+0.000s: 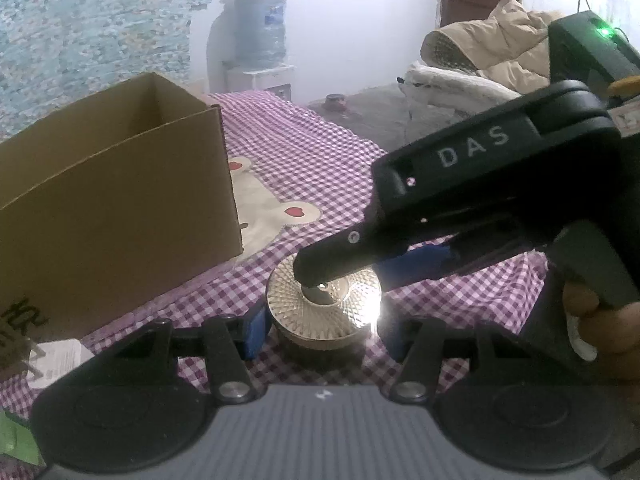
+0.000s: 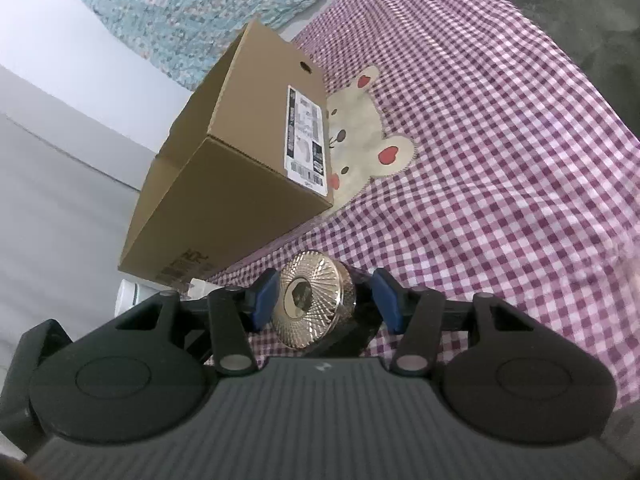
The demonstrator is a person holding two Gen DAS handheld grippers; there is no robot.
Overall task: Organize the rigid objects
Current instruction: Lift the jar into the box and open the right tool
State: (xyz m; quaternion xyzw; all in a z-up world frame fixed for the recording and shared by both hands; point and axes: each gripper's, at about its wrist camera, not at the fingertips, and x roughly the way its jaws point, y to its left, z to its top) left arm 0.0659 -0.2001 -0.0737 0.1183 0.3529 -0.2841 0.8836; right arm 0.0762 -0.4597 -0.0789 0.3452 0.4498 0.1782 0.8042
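A round gold jar with a ribbed shiny lid (image 1: 320, 312) stands on the purple checked cloth (image 1: 320, 160). My left gripper (image 1: 324, 334) is open, its blue pads on either side of the jar, apart from it. My right gripper (image 1: 340, 276) reaches in from the right above the lid. In the right wrist view the jar (image 2: 312, 306) sits between the right gripper's (image 2: 326, 300) blue pads; the left pad is next to the lid's rim, the right pad stands off it. An open cardboard box (image 1: 116, 200) stands left of the jar.
The box also shows in the right wrist view (image 2: 240, 172), with a white label on its end. A bear patch (image 1: 264, 204) is sewn on the cloth beyond the jar. A water dispenser (image 1: 256, 40) and a heap of clothes (image 1: 488, 56) lie behind the bed.
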